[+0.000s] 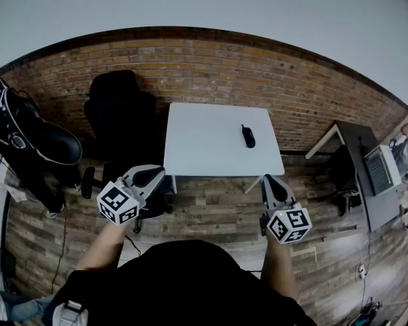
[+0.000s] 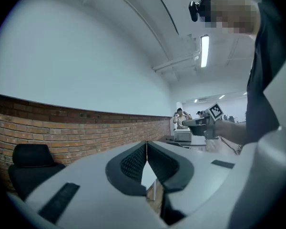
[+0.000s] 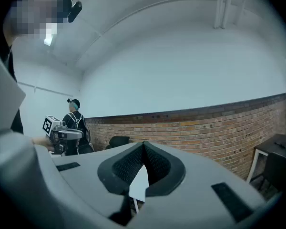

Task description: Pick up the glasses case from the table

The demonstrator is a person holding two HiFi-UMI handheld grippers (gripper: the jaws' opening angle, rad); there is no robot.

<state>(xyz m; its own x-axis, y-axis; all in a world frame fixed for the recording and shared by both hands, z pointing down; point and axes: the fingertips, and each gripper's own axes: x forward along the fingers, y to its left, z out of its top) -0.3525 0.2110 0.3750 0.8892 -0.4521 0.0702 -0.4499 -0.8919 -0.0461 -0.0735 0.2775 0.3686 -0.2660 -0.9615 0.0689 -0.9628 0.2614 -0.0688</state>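
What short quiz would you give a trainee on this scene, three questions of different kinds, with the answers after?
1. True or false: the glasses case lies on the white table, and neither gripper touches it.
2. The right gripper has its jaws: A) wide apart, B) together with nothing between them, C) closed on the case.
3. In the head view, what stands on the floor off the table's left edge?

Key: 1. True. 2. B. 3. A black office chair.
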